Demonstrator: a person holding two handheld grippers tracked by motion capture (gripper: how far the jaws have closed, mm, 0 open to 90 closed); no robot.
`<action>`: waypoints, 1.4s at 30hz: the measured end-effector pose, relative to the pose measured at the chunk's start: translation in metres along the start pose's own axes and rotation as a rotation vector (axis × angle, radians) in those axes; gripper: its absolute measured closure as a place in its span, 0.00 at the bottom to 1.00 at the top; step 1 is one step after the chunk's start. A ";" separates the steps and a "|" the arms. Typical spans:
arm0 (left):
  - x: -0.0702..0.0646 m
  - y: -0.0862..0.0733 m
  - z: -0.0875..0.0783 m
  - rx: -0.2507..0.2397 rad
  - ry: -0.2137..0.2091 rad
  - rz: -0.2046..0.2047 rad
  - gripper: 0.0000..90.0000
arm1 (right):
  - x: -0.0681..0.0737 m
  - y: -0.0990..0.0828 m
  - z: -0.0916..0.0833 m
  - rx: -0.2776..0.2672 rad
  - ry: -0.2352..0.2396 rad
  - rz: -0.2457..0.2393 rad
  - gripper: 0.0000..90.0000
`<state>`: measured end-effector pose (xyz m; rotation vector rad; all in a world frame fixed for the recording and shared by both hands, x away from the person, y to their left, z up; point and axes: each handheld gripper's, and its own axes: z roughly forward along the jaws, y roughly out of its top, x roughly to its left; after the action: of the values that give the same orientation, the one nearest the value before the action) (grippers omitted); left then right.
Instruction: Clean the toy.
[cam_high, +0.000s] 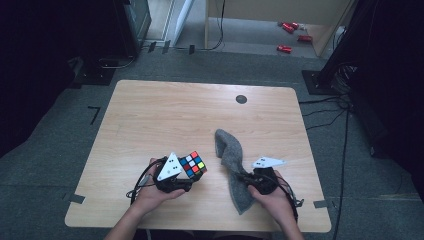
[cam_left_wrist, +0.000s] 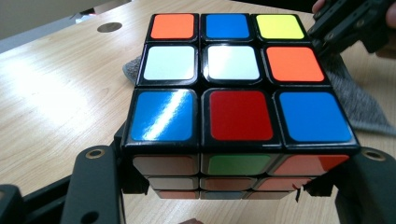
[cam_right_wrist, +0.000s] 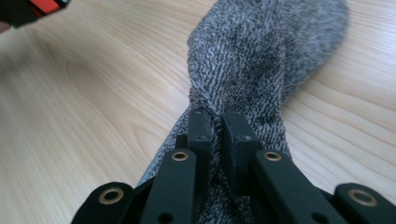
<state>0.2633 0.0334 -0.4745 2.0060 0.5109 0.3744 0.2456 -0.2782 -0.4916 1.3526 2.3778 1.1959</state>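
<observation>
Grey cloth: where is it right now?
In the high view the grey cloth lies on the table right of centre, just right of the puzzle cube, with the right gripper pinching its middle.

No text, label, brand, number or sign can be read in any of the pictures. The puzzle cube (cam_left_wrist: 233, 74), at the centre of the left gripper view, carries plain coloured stickers with no lettering or logo. The grey cloth (cam_right_wrist: 261, 60), at the upper middle of the right gripper view, shows only its knit. The counter (cam_high: 165, 115) bears no print. The small red things on the floor (cam_high: 290, 35), at the upper right of the high view, are too small to read.
</observation>
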 end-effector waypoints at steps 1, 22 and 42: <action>0.000 0.000 0.000 0.001 0.001 0.000 0.39 | 0.006 0.001 0.005 -0.009 -0.018 -0.002 0.90; 0.008 -0.002 -0.014 -0.019 0.021 -0.025 0.39 | 0.022 0.039 0.028 -0.254 -0.006 -0.344 0.28; 0.002 -0.004 -0.008 0.002 -0.004 -0.015 0.39 | 0.000 0.032 0.076 -0.031 -0.001 -0.260 0.77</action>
<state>0.2608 0.0426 -0.4744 2.0034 0.5242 0.3605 0.3036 -0.2270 -0.5197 0.9954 2.4303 1.1520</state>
